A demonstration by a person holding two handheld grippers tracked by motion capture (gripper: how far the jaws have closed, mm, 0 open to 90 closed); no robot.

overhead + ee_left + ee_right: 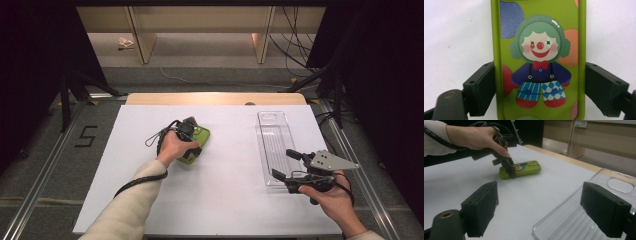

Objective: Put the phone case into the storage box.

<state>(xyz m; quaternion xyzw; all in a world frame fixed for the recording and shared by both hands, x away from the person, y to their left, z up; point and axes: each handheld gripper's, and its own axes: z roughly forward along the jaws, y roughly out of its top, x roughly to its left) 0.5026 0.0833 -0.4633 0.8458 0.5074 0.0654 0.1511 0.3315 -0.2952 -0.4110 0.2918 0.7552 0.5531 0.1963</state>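
Currently your left gripper (192, 145) stands over the green phone case (199, 140), which lies flat on the white table (225, 200), left of centre, at about ten o'clock from the table's middle. In the left gripper view the case (539, 60) sits between the two black jaws, clown print facing up; both pads (482, 87) meet its long edges, so you appear to be gripping it across its width. In the right gripper view the case (520, 169) rests on the surface, not lifted.

Your right gripper (295, 172) hovers at about four o'clock on the table, jaws apart with nothing between them, just over the near end of the clear plastic tray (274, 145). That tray (599, 202) lies empty, well apart from the case.

Assessment: the work is at an early stage. The grasp on the case looks made; the lift and carry are outstanding. If the tray is the destination, as its placement suggests, the whole transfer toward three o'clock remains, plus the release.
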